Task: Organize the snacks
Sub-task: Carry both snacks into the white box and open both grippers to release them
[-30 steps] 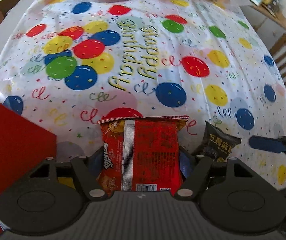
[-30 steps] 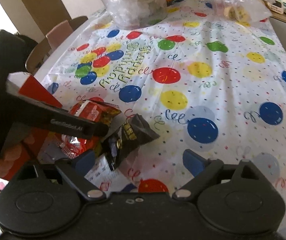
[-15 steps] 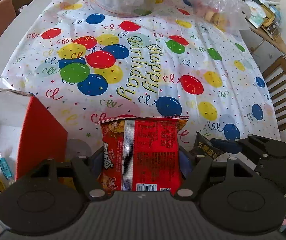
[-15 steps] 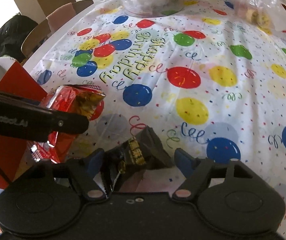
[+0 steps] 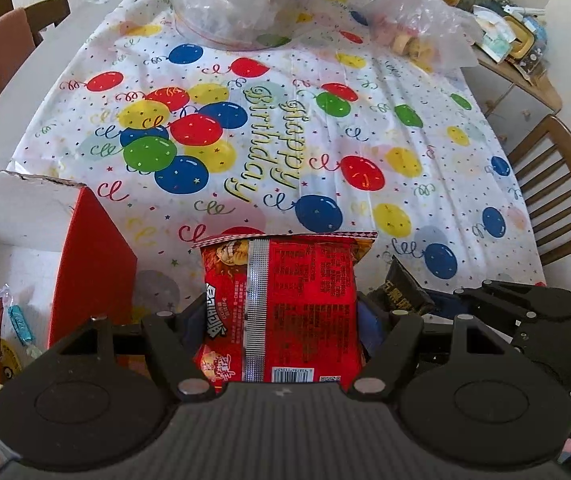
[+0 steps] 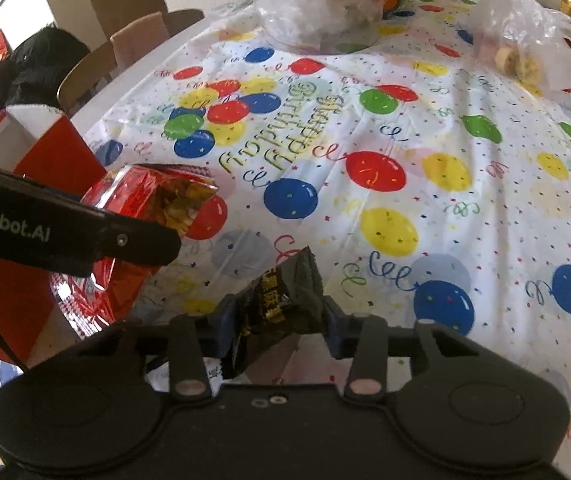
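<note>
As our right gripper (image 6: 275,320) is closing on the black packet (image 6: 285,300) | left gripper (image 5: 281,320) holds red packet (image 5: 285,304), lifted | box (image 5: 93,264) at nine o'clock next.

Red box (image 5: 89,280) close on the left, clear plastic bags (image 5: 245,0) far across, open tablecloth (image 5: 365,128) between

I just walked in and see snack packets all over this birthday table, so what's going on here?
A person is sorting snacks with a handheld gripper in each hand. The left gripper holds a red snack packet clamped between its fingers, next to an open red box that already has snacks inside. The right gripper is closing its jaws around a small black snack packet on the balloon tablecloth.
</note>
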`<action>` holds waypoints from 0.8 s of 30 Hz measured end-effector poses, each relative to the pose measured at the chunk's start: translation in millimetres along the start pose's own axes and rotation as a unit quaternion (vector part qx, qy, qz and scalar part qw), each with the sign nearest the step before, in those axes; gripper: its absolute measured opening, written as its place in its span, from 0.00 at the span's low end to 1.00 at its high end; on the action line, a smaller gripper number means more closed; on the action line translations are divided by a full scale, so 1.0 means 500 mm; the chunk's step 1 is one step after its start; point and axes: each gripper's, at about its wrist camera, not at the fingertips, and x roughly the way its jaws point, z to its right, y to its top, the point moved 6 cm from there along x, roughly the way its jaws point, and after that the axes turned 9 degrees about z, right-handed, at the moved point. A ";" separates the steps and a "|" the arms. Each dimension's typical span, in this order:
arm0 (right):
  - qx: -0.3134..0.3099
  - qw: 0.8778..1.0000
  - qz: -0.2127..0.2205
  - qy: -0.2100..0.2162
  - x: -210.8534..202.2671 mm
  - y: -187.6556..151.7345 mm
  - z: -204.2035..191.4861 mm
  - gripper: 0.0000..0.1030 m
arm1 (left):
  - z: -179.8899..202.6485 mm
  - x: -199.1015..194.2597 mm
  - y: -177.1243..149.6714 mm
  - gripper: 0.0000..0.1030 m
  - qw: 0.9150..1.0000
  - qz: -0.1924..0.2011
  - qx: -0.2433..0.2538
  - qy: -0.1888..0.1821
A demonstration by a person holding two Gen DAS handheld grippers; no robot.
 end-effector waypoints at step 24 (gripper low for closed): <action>0.013 0.997 0.065 -0.030 -0.203 0.011 -0.049 0.23 | 0.031 -0.192 -0.014 0.71 0.997 0.060 0.030 -0.039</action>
